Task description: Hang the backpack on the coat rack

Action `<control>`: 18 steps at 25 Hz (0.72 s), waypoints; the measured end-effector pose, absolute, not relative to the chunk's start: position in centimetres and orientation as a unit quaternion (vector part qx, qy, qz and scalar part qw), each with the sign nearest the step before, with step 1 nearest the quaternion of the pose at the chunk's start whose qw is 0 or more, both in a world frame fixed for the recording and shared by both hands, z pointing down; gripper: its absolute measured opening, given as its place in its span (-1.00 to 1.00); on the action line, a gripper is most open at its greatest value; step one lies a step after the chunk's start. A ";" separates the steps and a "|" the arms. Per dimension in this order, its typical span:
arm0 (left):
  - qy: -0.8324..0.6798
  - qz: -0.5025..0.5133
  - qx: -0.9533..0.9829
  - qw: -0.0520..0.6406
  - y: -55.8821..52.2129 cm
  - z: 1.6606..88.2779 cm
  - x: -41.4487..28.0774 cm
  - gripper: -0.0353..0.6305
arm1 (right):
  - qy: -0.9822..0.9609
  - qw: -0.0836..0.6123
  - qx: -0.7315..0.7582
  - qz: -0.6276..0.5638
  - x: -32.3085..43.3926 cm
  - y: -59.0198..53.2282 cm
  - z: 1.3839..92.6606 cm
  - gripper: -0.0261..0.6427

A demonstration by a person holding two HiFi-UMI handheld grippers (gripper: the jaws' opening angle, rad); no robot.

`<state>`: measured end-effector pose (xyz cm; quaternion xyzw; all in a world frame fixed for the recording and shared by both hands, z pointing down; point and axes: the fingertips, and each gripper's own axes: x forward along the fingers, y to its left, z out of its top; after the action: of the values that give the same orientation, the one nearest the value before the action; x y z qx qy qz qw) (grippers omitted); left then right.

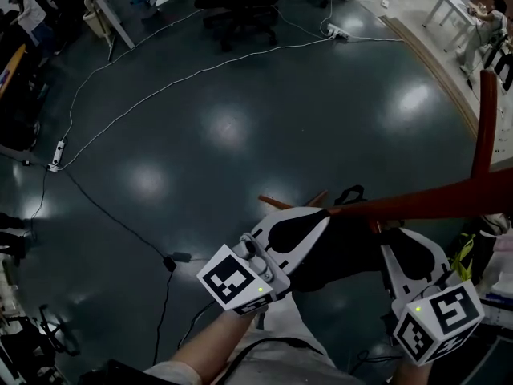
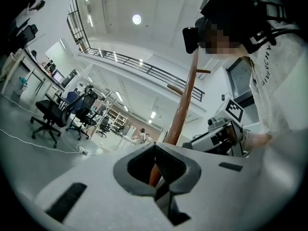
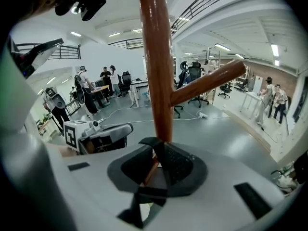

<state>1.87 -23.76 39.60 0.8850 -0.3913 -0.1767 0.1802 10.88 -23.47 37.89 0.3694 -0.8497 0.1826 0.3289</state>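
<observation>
Evidently the black backpack is clamped by the left gripper and right gripper just beside the coat rack. Its top loop is pointed away from the person, and its long axis cannot be made out.

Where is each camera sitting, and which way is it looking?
Head view: worn by the person, facing steeply down at the floor; shows a forearm, left gripper, right gripper, backpack.
Left gripper view: rides the left gripper, facing up along its jaws at the coat rack; shows the person's torso.
Right gripper view: rides the right gripper, facing along its jaws at the rack's peg; shows hardly any body.
Shared: all see the coat rack; each gripper view sees the other gripper.
</observation>
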 end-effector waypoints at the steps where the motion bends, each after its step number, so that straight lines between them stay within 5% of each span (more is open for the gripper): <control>1: -0.391 -0.178 0.885 0.182 -23.7 39.5 1.9 -0.86 | -0.850 0.334 0.365 0.178 10.8 -23.4 37.8 -0.76; 18: -0.392 -0.180 0.886 0.171 -21.8 38.7 2.8 -0.87 | -0.893 0.263 0.330 0.157 9.0 -21.7 34.4 -0.66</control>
<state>2.80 -21.78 38.68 0.8860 -0.3916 -0.1801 0.1707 9.00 -21.70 34.44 0.3303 -0.8927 0.1570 0.2634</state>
